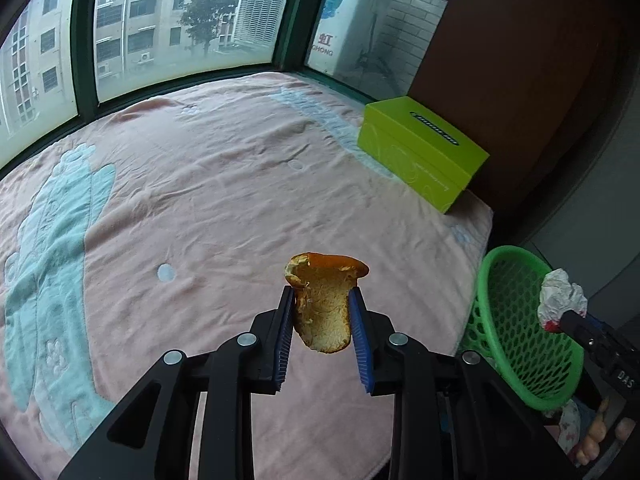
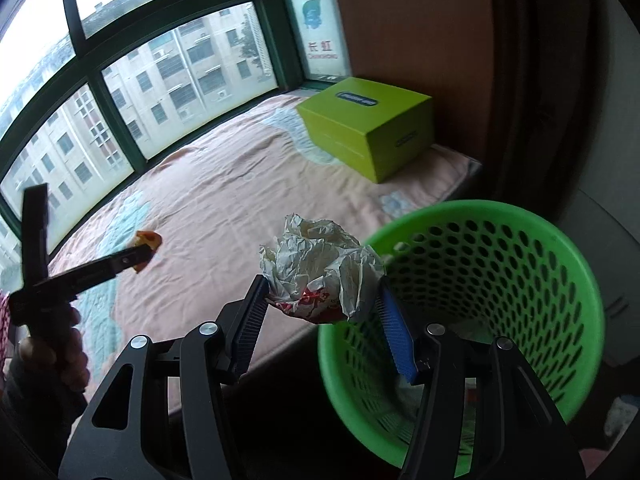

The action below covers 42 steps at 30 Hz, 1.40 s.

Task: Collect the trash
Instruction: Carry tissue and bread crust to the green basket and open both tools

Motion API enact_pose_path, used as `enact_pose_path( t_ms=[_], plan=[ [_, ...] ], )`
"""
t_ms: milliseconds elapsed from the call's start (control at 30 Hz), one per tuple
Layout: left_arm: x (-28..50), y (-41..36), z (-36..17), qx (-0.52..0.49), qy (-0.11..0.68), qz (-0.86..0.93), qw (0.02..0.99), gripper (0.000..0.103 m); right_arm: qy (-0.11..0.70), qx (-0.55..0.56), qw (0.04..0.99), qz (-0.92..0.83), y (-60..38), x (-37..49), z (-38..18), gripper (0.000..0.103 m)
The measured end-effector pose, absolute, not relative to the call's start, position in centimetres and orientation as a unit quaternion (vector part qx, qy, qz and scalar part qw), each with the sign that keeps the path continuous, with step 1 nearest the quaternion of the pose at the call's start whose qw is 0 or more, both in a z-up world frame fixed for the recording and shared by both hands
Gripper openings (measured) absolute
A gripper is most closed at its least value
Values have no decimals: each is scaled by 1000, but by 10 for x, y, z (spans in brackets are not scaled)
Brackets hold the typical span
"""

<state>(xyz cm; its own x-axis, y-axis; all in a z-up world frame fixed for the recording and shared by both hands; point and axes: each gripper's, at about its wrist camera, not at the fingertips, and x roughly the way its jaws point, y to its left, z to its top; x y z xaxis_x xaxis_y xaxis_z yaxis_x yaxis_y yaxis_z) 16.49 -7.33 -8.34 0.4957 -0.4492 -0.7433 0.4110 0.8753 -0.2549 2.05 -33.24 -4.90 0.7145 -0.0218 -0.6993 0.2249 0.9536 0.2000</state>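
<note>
Left tool (image 1: 322, 312) grips orange peel (image 1: 324, 304); right tool (image 2: 322, 294) clamps crumpled wrapper (image 2: 320, 268) beside green basket (image 2: 500, 236).

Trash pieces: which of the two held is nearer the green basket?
The crumpled paper wrapper, in the right hand-held gripper at the basket rim; the orange peel hangs over the blanket.

wrist views angled down, sharing bed (image 1: 224, 184)

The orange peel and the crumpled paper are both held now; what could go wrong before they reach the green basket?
1. The orange peel is far from the green basket; it may slip from the left tongs onto the pink blanket.
2. The crumpled paper in the right tongs hangs near the rim and may fall outside.
</note>
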Motion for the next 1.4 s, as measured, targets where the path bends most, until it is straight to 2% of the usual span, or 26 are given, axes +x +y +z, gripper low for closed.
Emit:
enact_pose_path(
  t_ms=[333, 500, 567, 867, 1200, 1400],
  plan=[
    [129, -123, -47, -14, 410, -317, 855, 27, 366, 143, 912, -115, -364, -17, -53, 58],
    [114, -153, -37, -4, 403, -350, 845, 27, 360, 150, 911, -132, -378, -31, -54, 69],
    [109, -165, -35, 4, 401, -360, 842, 27, 357, 153, 911, -136, -383, -36, -54, 69],
    [91, -214, -35, 28, 408, -396, 822, 27, 340, 156, 914, -156, -396, -59, -46, 78],
    [76, -255, -46, 49, 427, -428, 795, 27, 324, 169, 916, -165, -409, -76, -41, 81],
    [68, -271, -52, 56, 434, -442, 783, 31, 318, 171, 917, -169, -411, -84, -38, 83]
  ],
)
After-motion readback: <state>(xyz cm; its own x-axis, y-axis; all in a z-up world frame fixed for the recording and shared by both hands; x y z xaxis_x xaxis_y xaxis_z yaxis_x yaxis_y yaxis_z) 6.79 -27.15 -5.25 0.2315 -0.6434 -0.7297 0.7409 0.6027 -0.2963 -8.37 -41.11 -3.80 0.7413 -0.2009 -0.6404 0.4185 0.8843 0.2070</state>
